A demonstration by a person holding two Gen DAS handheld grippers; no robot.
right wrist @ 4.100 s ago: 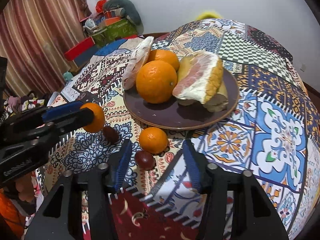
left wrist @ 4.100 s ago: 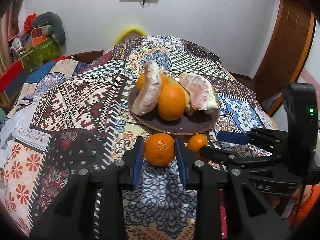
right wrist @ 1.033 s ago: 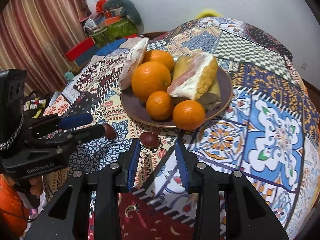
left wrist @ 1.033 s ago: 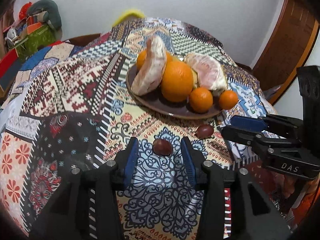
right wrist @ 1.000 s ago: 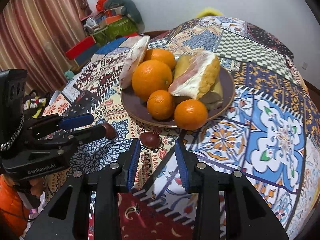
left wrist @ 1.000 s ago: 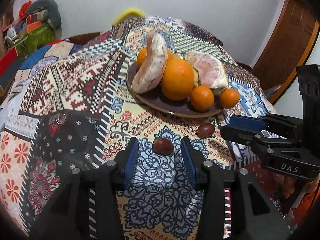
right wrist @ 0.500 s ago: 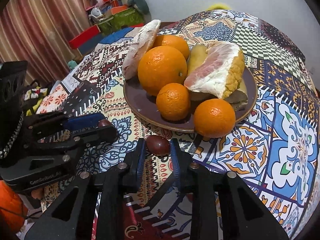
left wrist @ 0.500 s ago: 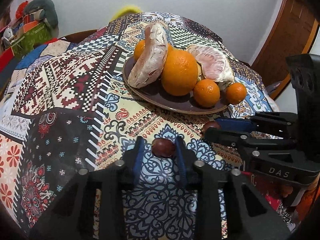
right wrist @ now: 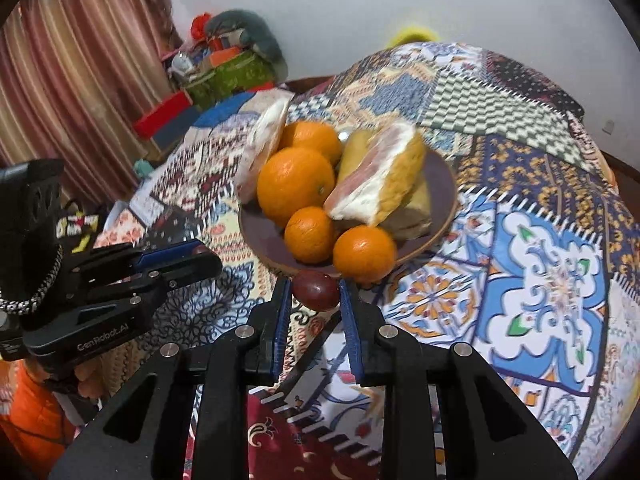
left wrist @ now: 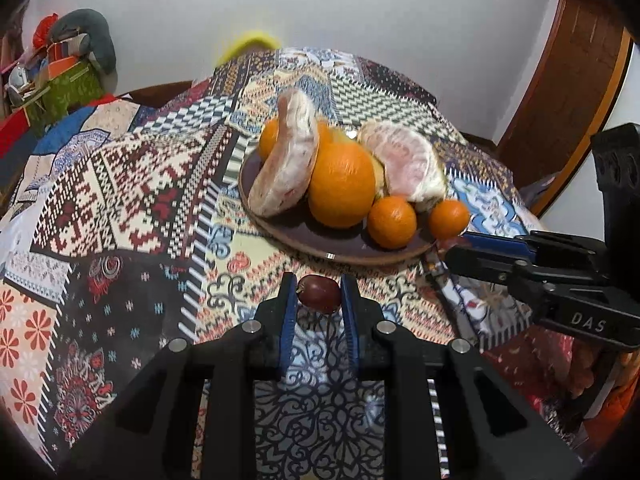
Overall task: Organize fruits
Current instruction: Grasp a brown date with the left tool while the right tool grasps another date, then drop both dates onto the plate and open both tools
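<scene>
Step in hand: pick-up of the last two loose fruits, both at once. Left gripper [left wrist: 319, 297] clamped on a small dark red fruit [left wrist: 319, 299], pads pressed on both its sides, right at the cloth [left wrist: 132, 184], whether lifted clear could not be told. Right gripper [right wrist: 315, 292] likewise clamped on a second dark fruit [right wrist: 315, 289], held just in front of the plate [right wrist: 264, 240] rim. Both sets of jaws just closed down, a fruit between each.

On the plate: two big oranges, two small oranges [left wrist: 392, 222], two peeled pomelo pieces [left wrist: 402, 166], all crowded. Free plate surface only at the near edge, left of the small oranges.

Next, judged: lift both fruits clear of the cloth, carry over the rim, set down in the bare near part of the plate, then release. Small round fruits, likely to roll, so low release called for, against the other fruit if possible. Risk: knocking a small orange off the rim; grippers close together, so probably one at a time.
</scene>
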